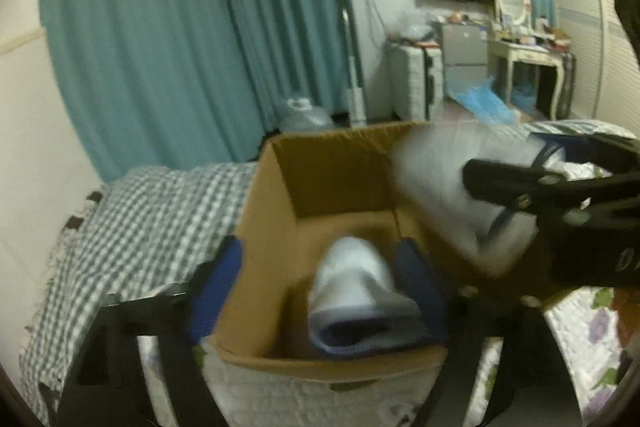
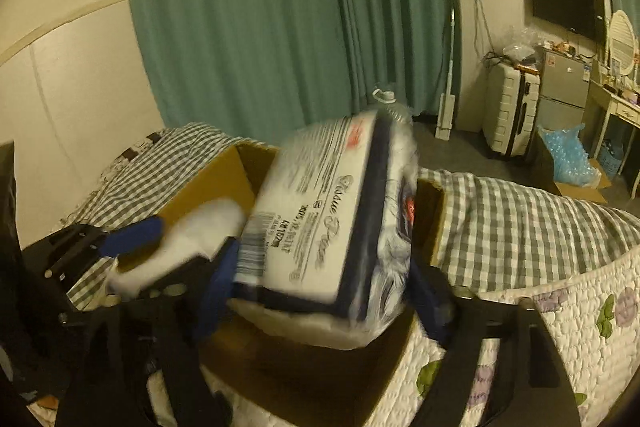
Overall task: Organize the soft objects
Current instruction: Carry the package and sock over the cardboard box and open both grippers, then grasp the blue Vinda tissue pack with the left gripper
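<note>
White rolled sock (image 1: 358,291) and one plastic-wrapped tissue paper pack (image 2: 332,223), both over one open brown cardboard box (image 1: 280,203).
The left gripper (image 1: 324,287) stands wide, the sock loose between its blue pads; the right gripper (image 2: 320,275) clamps the pack above the box's right rim, the box floor bare beyond the sock.
</note>
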`<state>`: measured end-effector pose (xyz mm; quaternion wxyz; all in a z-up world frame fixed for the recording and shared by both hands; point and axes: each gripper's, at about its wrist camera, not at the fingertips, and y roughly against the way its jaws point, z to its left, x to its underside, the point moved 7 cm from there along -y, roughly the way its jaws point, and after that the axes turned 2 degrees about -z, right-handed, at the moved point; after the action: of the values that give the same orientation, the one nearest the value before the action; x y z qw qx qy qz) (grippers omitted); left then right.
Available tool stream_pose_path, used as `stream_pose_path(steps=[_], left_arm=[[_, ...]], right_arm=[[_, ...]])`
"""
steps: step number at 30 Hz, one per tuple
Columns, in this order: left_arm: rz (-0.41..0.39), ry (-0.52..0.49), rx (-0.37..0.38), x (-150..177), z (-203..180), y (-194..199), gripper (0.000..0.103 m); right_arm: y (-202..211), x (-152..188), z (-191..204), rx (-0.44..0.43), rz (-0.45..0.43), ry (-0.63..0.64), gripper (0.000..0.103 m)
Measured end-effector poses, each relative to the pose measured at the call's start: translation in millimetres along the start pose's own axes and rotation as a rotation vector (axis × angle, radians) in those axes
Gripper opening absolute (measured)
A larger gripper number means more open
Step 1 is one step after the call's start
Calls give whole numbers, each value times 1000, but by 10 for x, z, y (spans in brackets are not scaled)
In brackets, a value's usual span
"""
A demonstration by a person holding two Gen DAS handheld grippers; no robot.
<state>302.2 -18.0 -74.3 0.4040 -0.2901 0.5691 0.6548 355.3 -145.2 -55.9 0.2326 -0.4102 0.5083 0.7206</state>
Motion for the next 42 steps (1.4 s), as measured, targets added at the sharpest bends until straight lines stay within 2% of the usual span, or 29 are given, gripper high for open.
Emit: stream_pose_path(steps=[3, 6, 11, 16, 20, 24, 30, 34, 39, 42], left_arm=[[-1, 8, -18, -43, 79, 117, 83], [-25, 23, -32, -138, 167, 397, 83], [-109, 40, -62, -419, 359, 1146, 84], [-188, 69, -65, -624, 517, 1944, 87], [-182, 78, -76, -501, 577, 2372, 87], [-130, 107, -73, -193, 548, 2474, 87], [-18, 155, -61, 431, 467, 2233, 87], [23, 191, -83, 821, 369, 2041, 87], [94, 242, -73, 1331, 261, 1629, 87], [157, 219, -51, 1582, 115, 1368, 87]], right_arm=[[80, -31, -27, 20, -19, 2, 87], [314, -131, -9, 32, -48, 8, 88], [995, -362, 134, 46, -114, 29, 91], [1867, -588, 306, 71, -179, 92, 95], [2454, -594, 407, 102, -216, 132, 96], [2773, -370, 503, 87, -210, 150, 96], [2659, 253, 633, 41, -136, 173, 96], [2291, 785, 693, 1, -25, 203, 96], [1781, 1300, 596, 6, 70, 207, 96], [1546, 1503, 535, 40, 99, 219, 96]])
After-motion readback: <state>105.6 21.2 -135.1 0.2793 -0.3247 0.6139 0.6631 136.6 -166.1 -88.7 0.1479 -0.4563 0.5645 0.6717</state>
